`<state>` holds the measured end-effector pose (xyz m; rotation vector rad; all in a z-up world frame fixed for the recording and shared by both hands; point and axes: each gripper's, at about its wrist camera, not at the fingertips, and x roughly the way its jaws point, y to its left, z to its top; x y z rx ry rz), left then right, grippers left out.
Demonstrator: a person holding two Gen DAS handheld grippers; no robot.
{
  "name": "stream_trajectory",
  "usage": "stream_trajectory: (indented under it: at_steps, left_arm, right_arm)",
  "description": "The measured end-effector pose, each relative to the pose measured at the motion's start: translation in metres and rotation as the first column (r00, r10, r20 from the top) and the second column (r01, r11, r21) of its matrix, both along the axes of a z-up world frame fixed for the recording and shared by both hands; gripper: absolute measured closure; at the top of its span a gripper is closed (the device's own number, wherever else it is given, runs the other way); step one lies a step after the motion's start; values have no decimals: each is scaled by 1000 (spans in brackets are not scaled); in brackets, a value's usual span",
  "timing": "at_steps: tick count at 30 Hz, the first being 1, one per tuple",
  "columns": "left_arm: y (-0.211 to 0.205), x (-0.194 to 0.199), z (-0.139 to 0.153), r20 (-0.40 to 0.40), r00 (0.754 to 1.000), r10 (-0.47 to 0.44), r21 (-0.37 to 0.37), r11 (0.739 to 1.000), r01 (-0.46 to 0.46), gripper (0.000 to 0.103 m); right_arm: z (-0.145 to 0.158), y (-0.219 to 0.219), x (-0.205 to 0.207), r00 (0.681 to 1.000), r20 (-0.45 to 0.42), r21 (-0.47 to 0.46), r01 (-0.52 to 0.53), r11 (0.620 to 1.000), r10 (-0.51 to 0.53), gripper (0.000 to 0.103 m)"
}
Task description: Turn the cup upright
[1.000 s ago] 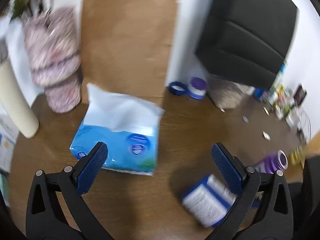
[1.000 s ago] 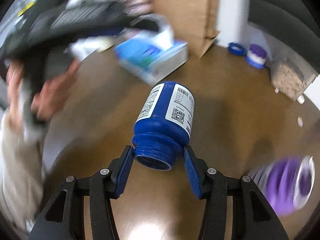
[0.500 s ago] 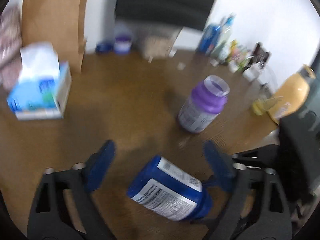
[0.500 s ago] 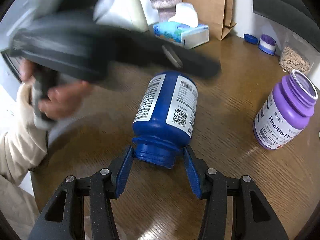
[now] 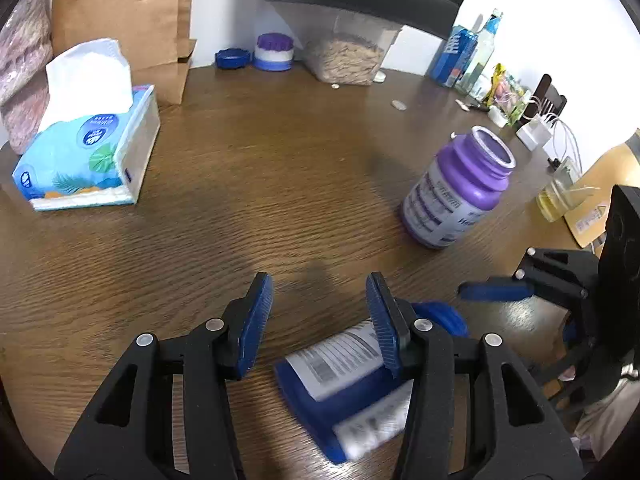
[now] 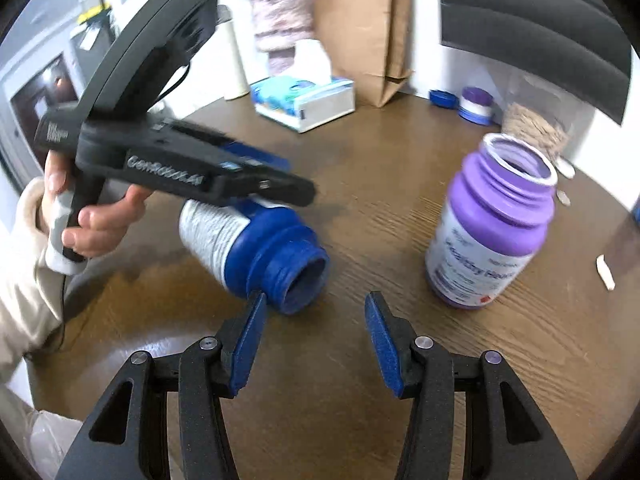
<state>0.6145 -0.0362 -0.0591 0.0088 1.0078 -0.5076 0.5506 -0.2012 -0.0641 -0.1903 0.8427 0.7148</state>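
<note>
We note the blue bottle [image 6: 256, 256] lying on its side on the counter [image 6: 380, 208], open mouth toward the right gripper [image 6: 316, 340], with the upright purple bottle [image 6: 492, 232] to its right. Right gripper fingers are spread and hold nothing, the left one just beside the blue bottle's neck. The left gripper [image 5: 320, 320] hangs above the blue bottle, fingers spread and empty.

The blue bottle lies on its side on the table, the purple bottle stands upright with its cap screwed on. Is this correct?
Not quite. The purple bottle has no cap: the right wrist view shows its mouth open. The rest holds: it stands upright, and the blue bottle lies on its side on the table.
</note>
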Motion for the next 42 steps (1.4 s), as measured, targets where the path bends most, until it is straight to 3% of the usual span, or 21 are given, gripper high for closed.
stream_trajectory:
  at_steps: [3,6,9,11,17,25,28,30,33,35,37,39,42]
  left_arm:
    - [5,-1,4,12,1000,5,40,999,-6,58]
    - [12,-7,19,43,999,-22,13,1000,21,54]
    - [15,-24,33,99,985,-140,-65,987,147,33]
    - [9,-31,30,91,969,-228,-85,968,236,30]
    - [-18,-38,3,48,952,-303,42,953,301,30]
    - [-34,-50,-6,37,936,-350,138,929,342,31]
    - [-49,-49,-25,5,943,-331,278,907,317,33]
    - [-49,-46,-25,1,948,-317,254,917,307,42]
    - [-46,-42,-24,10,955,-296,249,926,284,42]
    - [-39,-36,-19,35,968,-248,223,946,235,42]
    - [-26,-26,-9,68,979,-191,152,972,179,42]
    - [-16,-31,8,152,973,-174,72,984,164,42]
    - [-10,-44,28,223,954,-200,-36,976,213,42]
  right_arm:
    - [-3,-2,5,1000,2,6,12,1000,-12,47]
    - [-6,-6,6,1000,-10,18,23,1000,-23,47]
    - [-5,-8,5,1000,-19,39,22,999,-22,47]
    - [-4,-8,6,999,-32,67,11,998,-9,47]
    - [-4,-15,12,998,-60,121,20,992,-13,47]
    - [-6,-21,16,995,-98,176,36,984,-19,47]
    - [-10,-21,18,993,-121,196,39,980,-15,47]
    - [-16,-18,20,989,-150,208,40,977,-8,47]
    - [-18,-18,20,988,-156,209,40,977,-7,47]
    - [-14,-21,20,988,-155,234,45,971,-9,47]
    - [-8,-26,19,989,-147,277,48,960,-7,47]
    - [0,-33,18,990,-144,352,47,935,4,46]
    - [9,-44,18,988,-154,488,48,871,32,26]
